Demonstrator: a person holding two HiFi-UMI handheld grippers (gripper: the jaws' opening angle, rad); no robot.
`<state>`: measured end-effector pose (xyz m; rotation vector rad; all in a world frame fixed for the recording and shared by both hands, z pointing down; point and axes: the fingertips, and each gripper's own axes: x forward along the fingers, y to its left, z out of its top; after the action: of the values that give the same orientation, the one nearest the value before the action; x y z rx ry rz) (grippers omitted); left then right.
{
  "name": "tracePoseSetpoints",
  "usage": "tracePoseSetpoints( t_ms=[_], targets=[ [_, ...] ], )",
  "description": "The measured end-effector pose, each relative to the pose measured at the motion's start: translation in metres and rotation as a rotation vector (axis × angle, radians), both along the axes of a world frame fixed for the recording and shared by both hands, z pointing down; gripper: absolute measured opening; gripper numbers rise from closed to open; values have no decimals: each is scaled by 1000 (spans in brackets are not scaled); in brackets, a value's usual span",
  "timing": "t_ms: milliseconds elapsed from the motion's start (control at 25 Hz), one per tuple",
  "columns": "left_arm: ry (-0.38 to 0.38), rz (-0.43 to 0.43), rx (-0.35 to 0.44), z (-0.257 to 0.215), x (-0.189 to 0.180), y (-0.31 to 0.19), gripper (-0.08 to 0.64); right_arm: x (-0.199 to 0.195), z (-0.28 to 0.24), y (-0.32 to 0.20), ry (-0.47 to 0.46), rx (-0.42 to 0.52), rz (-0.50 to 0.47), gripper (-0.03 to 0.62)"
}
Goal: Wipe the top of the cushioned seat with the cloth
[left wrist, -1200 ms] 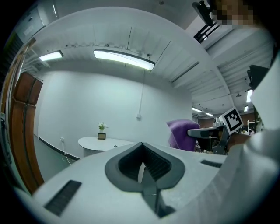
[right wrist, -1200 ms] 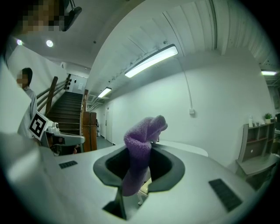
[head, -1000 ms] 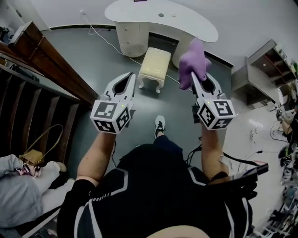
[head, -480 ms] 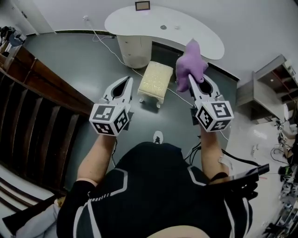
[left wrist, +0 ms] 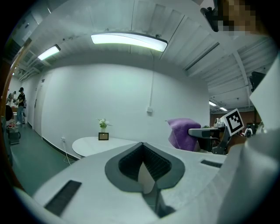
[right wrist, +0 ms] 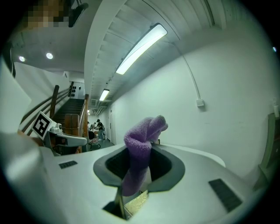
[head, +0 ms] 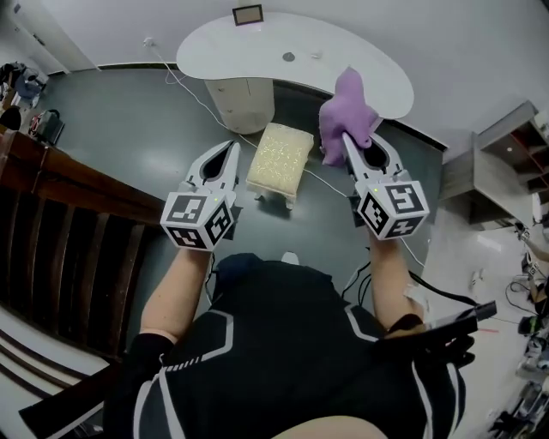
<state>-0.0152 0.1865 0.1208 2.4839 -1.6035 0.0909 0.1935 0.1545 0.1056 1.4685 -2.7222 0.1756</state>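
The cushioned seat (head: 280, 161) is a small cream stool on the dark floor, ahead of and between both grippers. My right gripper (head: 346, 138) is shut on a purple cloth (head: 346, 110) that stands bunched above its tips, up and to the right of the stool. In the right gripper view the cloth (right wrist: 141, 146) fills the space between the jaws, and a sliver of the seat (right wrist: 137, 202) shows below. My left gripper (head: 231, 147) is held level with it, left of the stool, jaws together and holding nothing. The left gripper view shows its tips (left wrist: 142, 144) meeting, with the cloth (left wrist: 182, 133) off to the right.
A white curved desk (head: 257, 53) stands just behind the stool, with a small framed picture (head: 247, 15) at its far edge. A dark wooden stair railing (head: 69, 184) runs along the left. A grey shelf unit (head: 506, 163) and cables lie to the right.
The person has stepped forward, so the stool and desk sit closer under the grippers. Both grippers keep their pose, and the cloth stays in the right one.
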Motion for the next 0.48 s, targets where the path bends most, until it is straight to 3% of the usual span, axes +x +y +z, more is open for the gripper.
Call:
tracePoseSetpoints(
  t_ms=[160, 480],
  targets=[
    [-18, 28, -11, 8, 3, -23, 3, -4, 12, -20, -8, -25, 6, 101],
    [18, 100, -29, 25, -23, -99, 3, -36, 36, -69, 42, -74, 52, 101]
  ],
)
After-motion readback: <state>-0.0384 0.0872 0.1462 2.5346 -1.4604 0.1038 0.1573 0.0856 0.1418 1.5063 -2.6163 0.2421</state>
